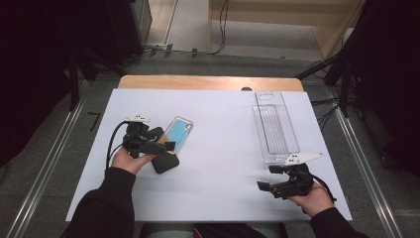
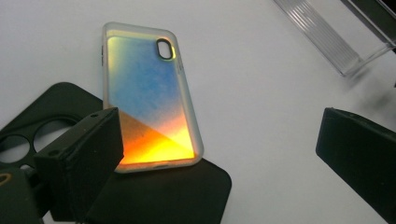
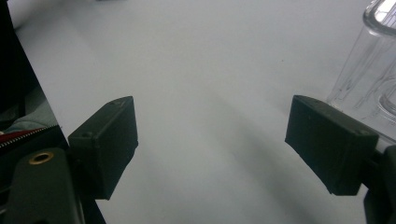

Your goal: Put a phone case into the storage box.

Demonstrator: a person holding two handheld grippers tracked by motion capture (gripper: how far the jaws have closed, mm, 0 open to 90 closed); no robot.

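Observation:
An iridescent blue-and-orange phone case (image 1: 177,132) lies on the white table mat (image 1: 223,148), its lower end resting on a black phone case (image 1: 165,161). My left gripper (image 1: 163,141) hovers over both cases, open, with nothing held. In the left gripper view the iridescent case (image 2: 147,102) lies ahead by the left jaw, and the black case (image 2: 163,196) with camera holes spreads under it. My right gripper (image 1: 267,177) is open over bare mat at the front right. In its own view, the right gripper (image 3: 210,140) has nothing between its jaws.
A long clear plastic tray (image 1: 275,126) stands at the back right of the mat, its near end just beyond my right gripper; the tray (image 3: 373,70) rises beside the right jaw. The mat's front edge is close behind both hands.

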